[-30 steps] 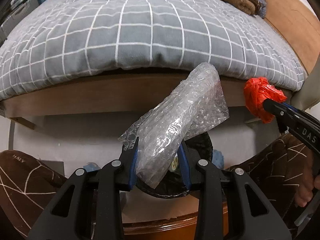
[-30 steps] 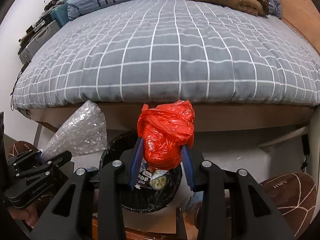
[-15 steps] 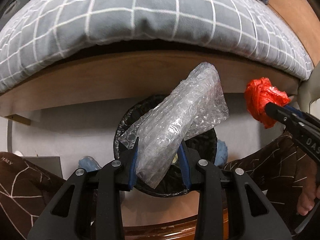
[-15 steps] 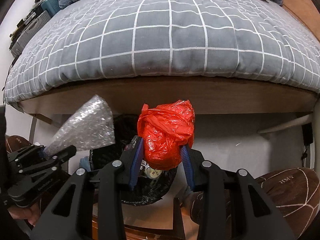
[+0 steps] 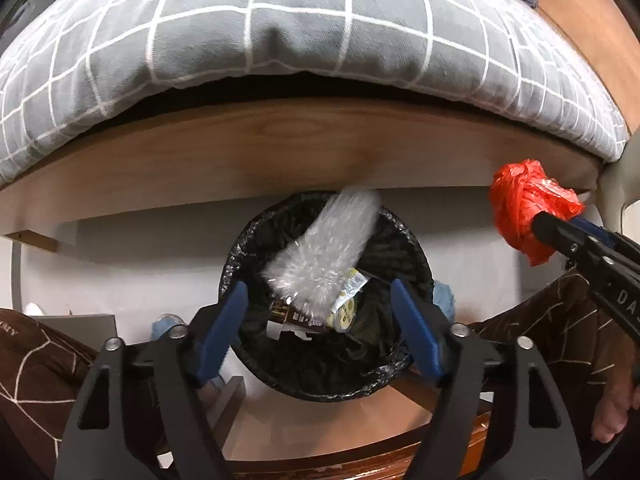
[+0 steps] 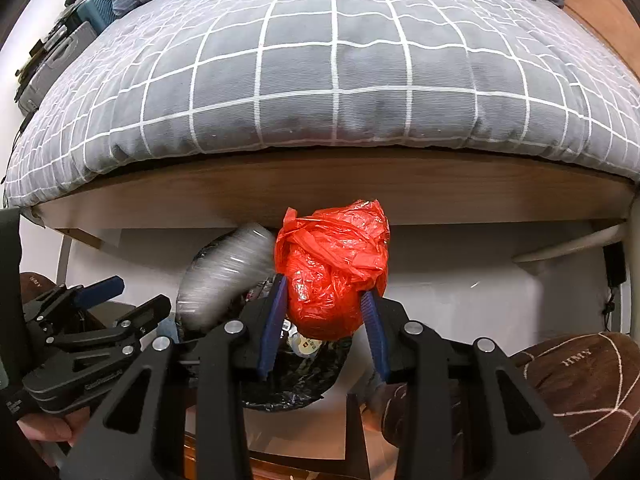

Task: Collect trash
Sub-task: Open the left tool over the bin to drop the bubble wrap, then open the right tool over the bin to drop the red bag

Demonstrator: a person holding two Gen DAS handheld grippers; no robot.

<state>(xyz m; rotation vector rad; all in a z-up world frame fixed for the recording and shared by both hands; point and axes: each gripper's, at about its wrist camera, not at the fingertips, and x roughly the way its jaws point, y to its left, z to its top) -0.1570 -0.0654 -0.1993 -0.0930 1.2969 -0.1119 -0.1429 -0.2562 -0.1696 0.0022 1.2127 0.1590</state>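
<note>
Left tongs [image 5: 320, 312] just sprung wide, nothing pinched between the blue pads, bubble wrap [image 5: 328, 248] blurred over the black-lined bin [image 5: 404, 240] beside the bed [image 5: 320, 40]. Right tongs [image 6: 324, 320] clamped on a crumpled red plastic bag [image 6: 332, 272], up above the bin's rim.

The bubble wrap [image 5: 326, 250] is smeared by motion blur just ahead of the left hand-held gripper [image 5: 320, 320], its outline unclear. Behind the red plastic bag [image 6: 334, 272] in the right hand-held gripper [image 6: 322, 324], much of the trash bin [image 6: 288, 376] is hidden. Wrappers [image 5: 316, 312] inside the bin are too small to read.
</note>
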